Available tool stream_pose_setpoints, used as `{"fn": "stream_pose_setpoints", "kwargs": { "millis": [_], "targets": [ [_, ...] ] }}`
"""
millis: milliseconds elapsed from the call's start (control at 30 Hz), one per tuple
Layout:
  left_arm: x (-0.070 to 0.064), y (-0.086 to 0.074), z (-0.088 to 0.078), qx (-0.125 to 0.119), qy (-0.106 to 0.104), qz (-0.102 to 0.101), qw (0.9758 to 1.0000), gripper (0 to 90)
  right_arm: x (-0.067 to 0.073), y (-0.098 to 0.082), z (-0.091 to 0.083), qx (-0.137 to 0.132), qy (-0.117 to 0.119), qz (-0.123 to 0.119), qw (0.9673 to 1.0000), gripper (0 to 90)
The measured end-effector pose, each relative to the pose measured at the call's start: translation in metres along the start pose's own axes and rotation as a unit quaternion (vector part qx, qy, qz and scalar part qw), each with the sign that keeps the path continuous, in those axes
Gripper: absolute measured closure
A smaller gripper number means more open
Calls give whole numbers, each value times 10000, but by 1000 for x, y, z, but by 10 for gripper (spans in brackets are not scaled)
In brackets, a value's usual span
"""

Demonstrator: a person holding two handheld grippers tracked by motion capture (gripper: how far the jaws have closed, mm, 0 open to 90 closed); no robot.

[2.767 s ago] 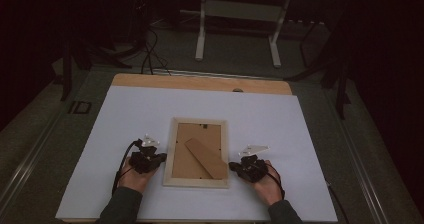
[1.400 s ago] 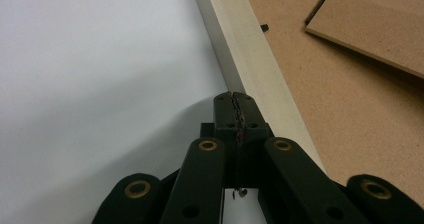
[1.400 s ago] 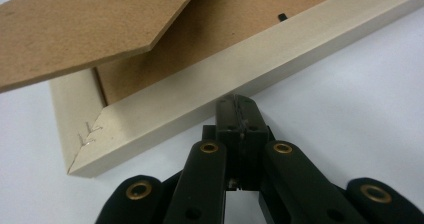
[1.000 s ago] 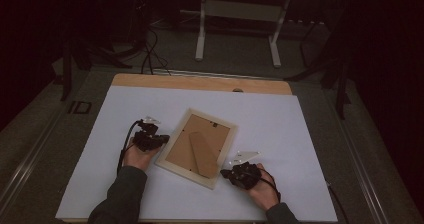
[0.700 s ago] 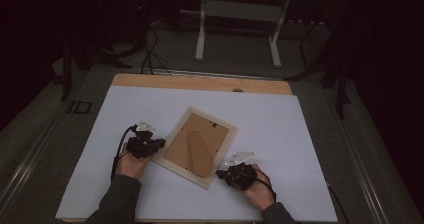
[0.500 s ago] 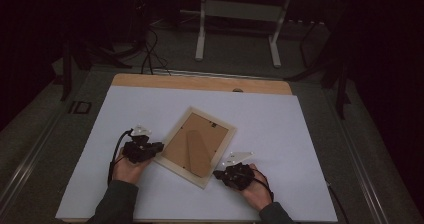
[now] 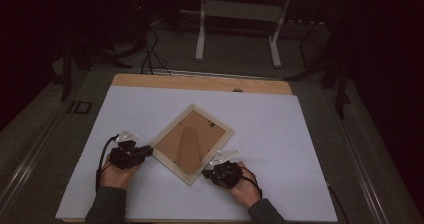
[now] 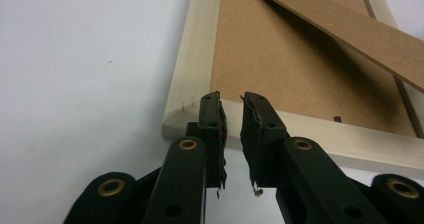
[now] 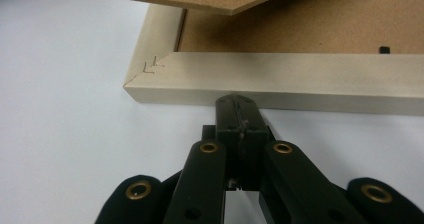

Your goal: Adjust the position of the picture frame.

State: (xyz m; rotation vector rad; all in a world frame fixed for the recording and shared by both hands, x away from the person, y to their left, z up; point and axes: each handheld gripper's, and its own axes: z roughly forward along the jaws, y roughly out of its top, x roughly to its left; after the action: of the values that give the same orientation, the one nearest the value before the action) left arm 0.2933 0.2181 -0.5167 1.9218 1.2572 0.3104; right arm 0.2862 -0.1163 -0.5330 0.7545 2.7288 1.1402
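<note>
**Wooden frame lies face down between two grippers**

Pale wood makes the border of the picture frame, which lies back side up on the white table cover. In the high view the frame is turned like a diamond, one corner toward the far edge of the table and one toward the person. Its brown fibreboard backing shows, and the brown stand leg lies over the backing, lifted a little above it.

The left gripper is at the frame's left corner. Its jaws have just been opening and now stand a narrow gap apart, with nothing between them. The tips are over the pale border near that corner, and whether they touch the wood I cannot tell. In the high view the left hand holds this gripper just beside the frame.

The right gripper is at the frame's near side, close to the bottom corner. Its jaws are pressed fully together and hold nothing. The closed tips are right at the outer side of the pale border, apparently touching it. Two small staples sit in the corner joint to the left of the tips.
</note>
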Motion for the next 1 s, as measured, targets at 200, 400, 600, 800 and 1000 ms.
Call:
{"fn": "stream_pose_setpoints", "kwargs": {
  "millis": [200, 400, 600, 800, 1000],
  "targets": [
    [2, -4, -5, -49, 9, -48, 10000, 806, -20, 3, -16, -174, -231, 205, 9994, 900],
    [-1, -4, -9, -226, -52, -99, 9997, 817, -53, 7, -41, -646, -664, 732, 9930, 891],
    [0, -12, -11, -213, -86, -142, 9996, 831, -81, 7, -48, -765, -1153, 990, 9854, 875],
    [-2, -14, -10, -164, -100, -151, 9997, 900, -105, 6, -52, -743, -1538, 1071, 9795, 896],
    [-5, -17, -5, 7, 129, -56, 9999, 900, -128, 12, -44, -559, -1789, 1255, 9742, 895]
  ]
}}
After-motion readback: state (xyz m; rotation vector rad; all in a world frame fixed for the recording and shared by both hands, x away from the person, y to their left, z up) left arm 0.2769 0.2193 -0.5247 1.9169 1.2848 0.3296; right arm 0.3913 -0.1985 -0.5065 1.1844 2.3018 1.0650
